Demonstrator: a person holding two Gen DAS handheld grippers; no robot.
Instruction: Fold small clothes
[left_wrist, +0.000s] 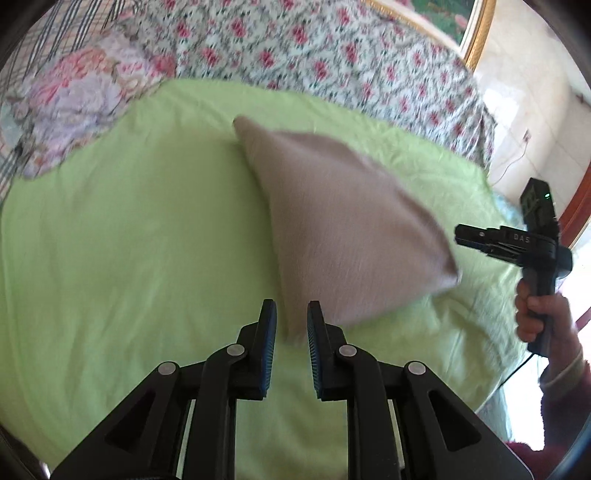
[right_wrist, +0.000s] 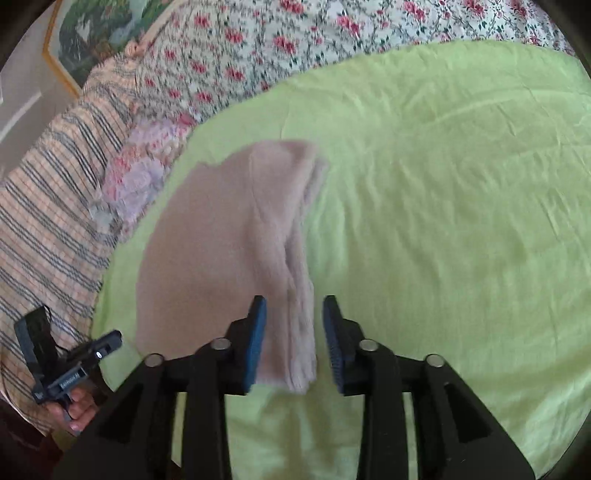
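1. Left wrist view: the left tool is hovering over a bed covered by a green sheet, its jaws standing narrowly apart with a gap between the blue pads.
2. A beige cloth, folded into a rough triangle, is lying on the sheet just ahead of the tool; its near corner is showing in the gap, but the pads are not pressing on it. The cloth is looking blurred.
3. At the right edge, a hand is holding the right tool near the cloth's right corner.
4. A floral quilt is lying beyond the sheet, with a bundled floral blanket at the left and a framed picture behind.
5. Right wrist view: the right tool is standing clearly wider, and the cloth's layered edge is lying between the pads without being gripped.
6. The cloth is stretching away up and left across the sheet.
7. At lower left, a hand is holding the left tool over a striped cover.
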